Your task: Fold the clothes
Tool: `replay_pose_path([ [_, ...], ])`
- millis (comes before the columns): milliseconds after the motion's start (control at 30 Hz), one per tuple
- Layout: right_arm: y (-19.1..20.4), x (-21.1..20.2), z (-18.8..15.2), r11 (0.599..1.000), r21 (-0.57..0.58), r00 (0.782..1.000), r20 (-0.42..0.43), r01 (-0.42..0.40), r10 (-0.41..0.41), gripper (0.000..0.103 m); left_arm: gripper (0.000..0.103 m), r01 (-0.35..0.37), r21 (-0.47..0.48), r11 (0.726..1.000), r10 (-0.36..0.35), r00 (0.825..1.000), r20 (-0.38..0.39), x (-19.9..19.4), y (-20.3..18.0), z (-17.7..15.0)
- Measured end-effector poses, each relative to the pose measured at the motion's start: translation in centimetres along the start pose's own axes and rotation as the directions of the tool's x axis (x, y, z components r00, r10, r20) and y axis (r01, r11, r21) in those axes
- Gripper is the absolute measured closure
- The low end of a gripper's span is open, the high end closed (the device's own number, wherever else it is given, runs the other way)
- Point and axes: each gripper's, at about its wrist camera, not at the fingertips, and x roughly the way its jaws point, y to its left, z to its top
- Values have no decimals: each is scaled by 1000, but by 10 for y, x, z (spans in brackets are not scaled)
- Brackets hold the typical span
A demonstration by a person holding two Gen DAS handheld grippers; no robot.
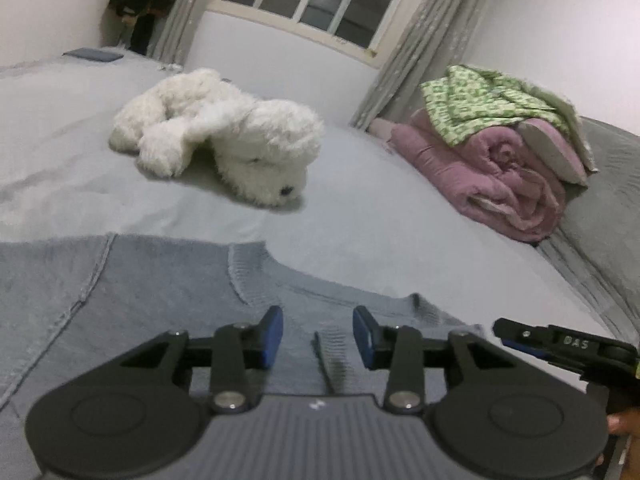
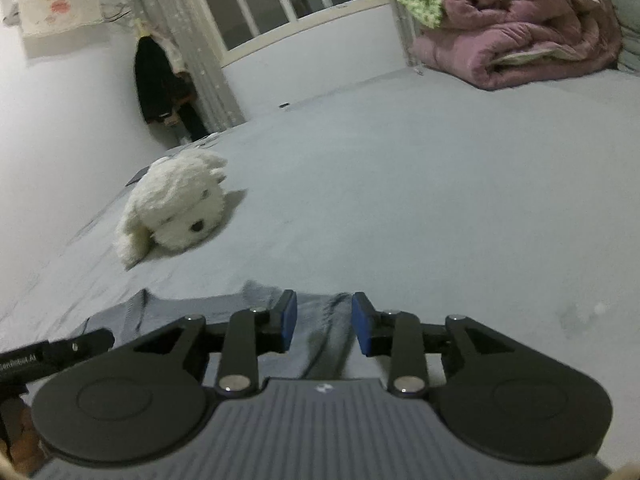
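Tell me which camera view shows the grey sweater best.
The left wrist view: the grey sweater spreads across the foreground, neckline and a seam visible. The right wrist view catches only a small end of it between and behind the open fingers.

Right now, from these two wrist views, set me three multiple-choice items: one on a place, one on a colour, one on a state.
1. Where does the green patterned cloth lie?
A on the pink blanket
B under the plush dog
C on the floor

2. What colour is the sweater?
A red
B grey-blue
C yellow

3. How is the left gripper?
A shut on the sweater
B open
C not in view

Key: 1 A, it is draped over the rolled blanket; 2 B, the knit is grey-blue; 3 B, a gap shows between its pads.
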Motion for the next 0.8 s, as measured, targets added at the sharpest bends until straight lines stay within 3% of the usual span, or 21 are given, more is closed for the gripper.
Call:
replay_pose_path([
  [200, 24, -15, -14, 995, -95, 999, -35, -27, 24, 68, 64, 69, 92, 993, -65, 997, -52, -19, -18, -21],
  [333, 36, -21, -34, 987, -161, 997, -81, -24, 11, 68, 64, 69, 165, 984, -48, 990, -129, -27, -26, -45],
  [500, 41, -34, -51, 977, -215, 996, -88, 8, -27, 68, 64, 70, 193, 979, -41, 988, -148, -53, -27, -57],
  [667, 43, -50, -60, 973, -230, 994, -103, 23, -48, 68, 64, 46, 186, 982, -15, 986, -164, -79, -18, -61],
  [800, 49, -67, -61, 974, -227, 994, -101, 16, -40, 68, 62, -38, 160, 986, 61, 988, -144, -100, -4, -53],
])
